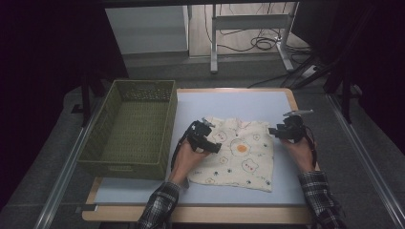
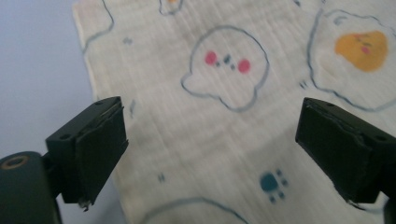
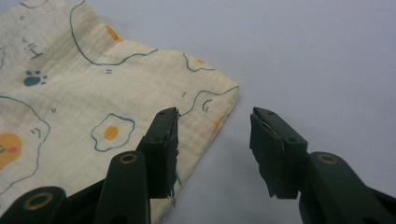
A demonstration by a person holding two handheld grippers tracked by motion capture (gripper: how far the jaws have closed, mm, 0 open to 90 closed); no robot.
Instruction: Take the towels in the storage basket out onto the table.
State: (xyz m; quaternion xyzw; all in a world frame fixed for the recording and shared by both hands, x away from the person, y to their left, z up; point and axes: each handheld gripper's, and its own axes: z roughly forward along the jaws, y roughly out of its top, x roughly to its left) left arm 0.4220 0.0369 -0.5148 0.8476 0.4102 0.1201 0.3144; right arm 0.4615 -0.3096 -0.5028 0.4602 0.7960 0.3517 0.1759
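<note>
A cream cloth (image 1: 241, 152) printed with fried eggs and little bears lies folded flat on the pale blue mat (image 1: 229, 102). My left gripper (image 1: 215, 145) hovers over the cloth's left part. In the left gripper view its jaws stand wide apart (image 2: 215, 154) above the cloth (image 2: 224, 84), with nothing pinched. My right gripper (image 1: 272, 131) sits at the cloth's far right corner. In the right gripper view its jaws (image 3: 215, 149) are apart, one over the edge of the cloth (image 3: 70, 107) and the other over bare mat (image 3: 303, 60).
An olive green woven basket (image 1: 107, 164) stands along the mat's left side, close to my left hand. The wooden table edge (image 1: 200, 214) runs along the front. Beyond the table are a metal frame and cables on the floor (image 1: 260, 43).
</note>
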